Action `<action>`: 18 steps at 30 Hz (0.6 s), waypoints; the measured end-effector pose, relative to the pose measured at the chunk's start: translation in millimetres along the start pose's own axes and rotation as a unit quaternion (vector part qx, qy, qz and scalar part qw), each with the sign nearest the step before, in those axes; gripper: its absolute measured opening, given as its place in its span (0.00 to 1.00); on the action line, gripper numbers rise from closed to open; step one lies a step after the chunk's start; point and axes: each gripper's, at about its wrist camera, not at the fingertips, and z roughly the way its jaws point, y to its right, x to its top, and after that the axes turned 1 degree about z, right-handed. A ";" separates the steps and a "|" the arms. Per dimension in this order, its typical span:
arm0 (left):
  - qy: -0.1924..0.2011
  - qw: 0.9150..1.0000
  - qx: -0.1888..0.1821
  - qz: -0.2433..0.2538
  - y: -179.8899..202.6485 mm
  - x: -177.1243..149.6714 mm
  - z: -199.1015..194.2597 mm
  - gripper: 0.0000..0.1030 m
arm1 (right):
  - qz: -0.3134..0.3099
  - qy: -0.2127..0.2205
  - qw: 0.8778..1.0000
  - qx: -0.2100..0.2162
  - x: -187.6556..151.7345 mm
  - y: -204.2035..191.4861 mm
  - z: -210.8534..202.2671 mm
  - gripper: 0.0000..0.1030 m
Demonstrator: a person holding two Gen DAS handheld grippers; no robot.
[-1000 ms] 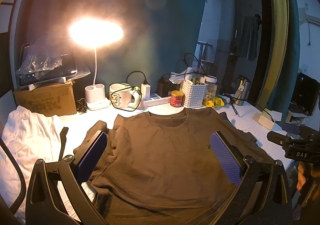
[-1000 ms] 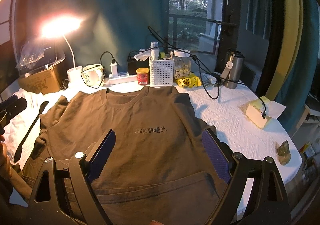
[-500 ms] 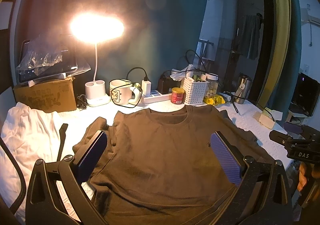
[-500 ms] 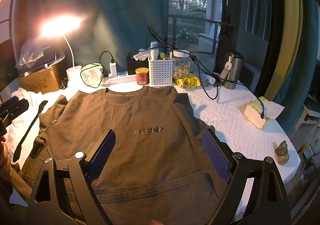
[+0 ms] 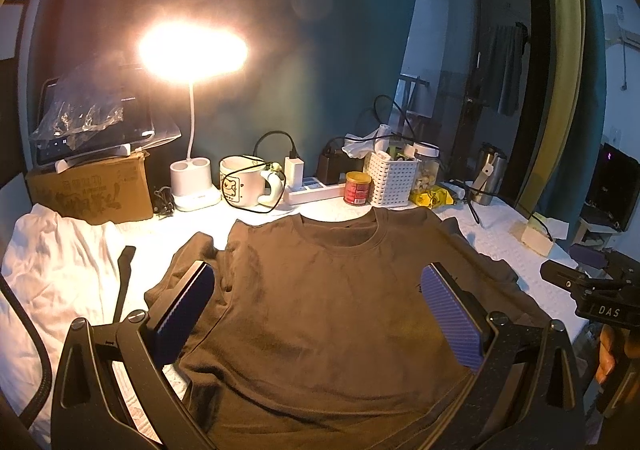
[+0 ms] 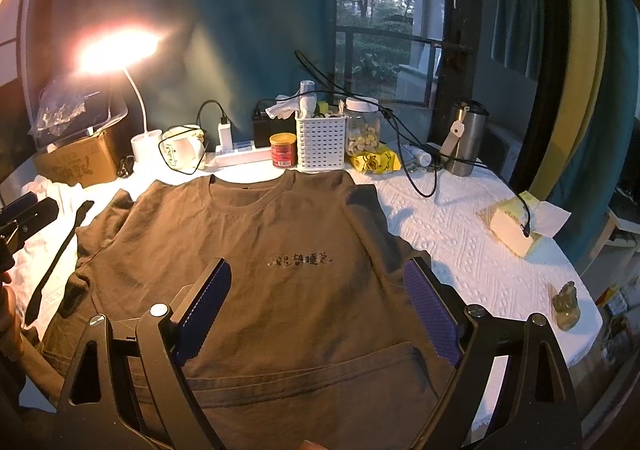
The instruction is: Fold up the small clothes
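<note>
Tablecloth (image 6: 460,242) carried a brown T-shirt (image 6: 280,234) spread flat, collar toward a white basket (image 6: 320,147) stuffed with tissue, a jar (image 6: 363,127) of pale pieces, a mug (image 5: 240,185). Left gripper (image 5: 320,310) and right gripper (image 6: 316,310) hovered agape, empty.

place: home, lived-in room | cues: desk lamp (image 5: 192,49), mug (image 5: 240,181), curtain (image 6: 248,29), balcony window (image 6: 384,9)

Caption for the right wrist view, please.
Open right gripper hovers over a brown T-shirt spread flat on the white-covered table.
</note>
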 end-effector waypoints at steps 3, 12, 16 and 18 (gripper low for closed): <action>-0.002 1.000 0.001 0.001 1.6 1.1 2.2 0.99 | 0.000 -0.002 1.000 -0.001 -0.1 0.8 1.1 0.88; -0.015 1.000 0.002 0.015 12.1 10.1 17.6 0.99 | 0.008 -0.012 1.000 -0.012 6.4 18.4 20.3 0.88; -0.043 0.999 -0.003 0.022 21.9 14.7 37.0 0.99 | 0.015 -0.026 0.999 -0.022 8.5 34.1 36.2 0.88; -0.060 0.998 -0.007 0.028 29.0 15.8 50.5 0.99 | 0.020 -0.031 0.999 -0.024 9.2 41.9 43.6 0.88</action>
